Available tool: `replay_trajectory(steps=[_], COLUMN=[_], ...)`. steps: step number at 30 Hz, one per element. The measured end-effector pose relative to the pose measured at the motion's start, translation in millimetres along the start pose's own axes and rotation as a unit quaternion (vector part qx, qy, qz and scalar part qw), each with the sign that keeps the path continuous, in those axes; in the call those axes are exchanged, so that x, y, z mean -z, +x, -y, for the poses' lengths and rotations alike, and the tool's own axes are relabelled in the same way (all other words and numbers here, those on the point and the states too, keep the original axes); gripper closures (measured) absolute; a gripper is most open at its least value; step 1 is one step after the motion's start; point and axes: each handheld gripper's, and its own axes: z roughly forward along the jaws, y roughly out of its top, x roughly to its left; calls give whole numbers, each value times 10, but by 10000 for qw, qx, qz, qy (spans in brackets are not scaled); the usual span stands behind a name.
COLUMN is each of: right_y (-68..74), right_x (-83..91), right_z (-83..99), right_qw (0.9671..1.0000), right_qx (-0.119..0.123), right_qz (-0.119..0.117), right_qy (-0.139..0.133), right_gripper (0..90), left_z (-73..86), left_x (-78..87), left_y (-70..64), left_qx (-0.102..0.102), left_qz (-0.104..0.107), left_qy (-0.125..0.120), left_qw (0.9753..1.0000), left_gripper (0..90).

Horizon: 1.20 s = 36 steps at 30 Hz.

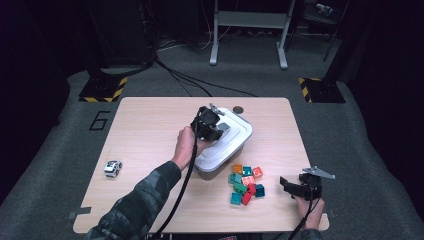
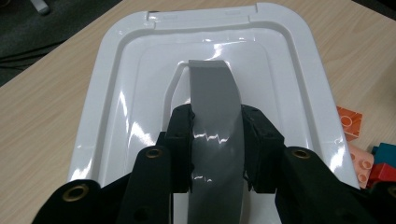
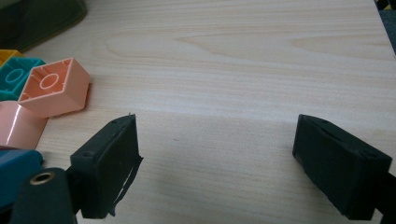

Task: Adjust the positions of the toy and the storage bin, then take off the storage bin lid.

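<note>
While the wooden bench (image 1: 145, 125) carries a lidded white box (image 1: 235, 145) near its middle, the left tool (image 1: 212, 127) clamps the grey handle (image 2: 215, 121) atop the lid (image 2: 121, 74). Just in front lies a heap of coloured bricks (image 1: 245, 182). Beside them, the right tool (image 1: 295, 187) hangs wide apart, gripping nothing.

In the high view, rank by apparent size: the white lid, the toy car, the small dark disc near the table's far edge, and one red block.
1. White lid, by far the largest.
2. Toy car.
3. Red block and dark disc: these look about alike; the disc lies farther from the camera, so I won't rank them.
</note>
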Motion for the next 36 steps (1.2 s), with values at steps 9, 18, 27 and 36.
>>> replay_trajectory(steps=[9, 18, 27, 36], right_y=[4, 4, 8, 10], right_x=[-3, -3, -2, -4], right_z=[-1, 0, 1, 0], right_qw=[10000, 10000, 10000, 10000], right_qx=[16, 27, 32, 46], right_qz=[22, 33, 44, 51], right_qy=[2, 0, 4, 9], right_gripper=[139, 140, 140, 139], left_z=[32, 46, -15, -61], left_x=[29, 30, 233, 443], left_y=[6, 8, 55, 238], left_qx=[-29, -73, -89, -42], left_qz=[7, -18, -115, -229], left_qy=[2, -90, -338, -476], left_qw=[10000, 9999, 9993, 9986], left_gripper=[668, 668, 669, 668])
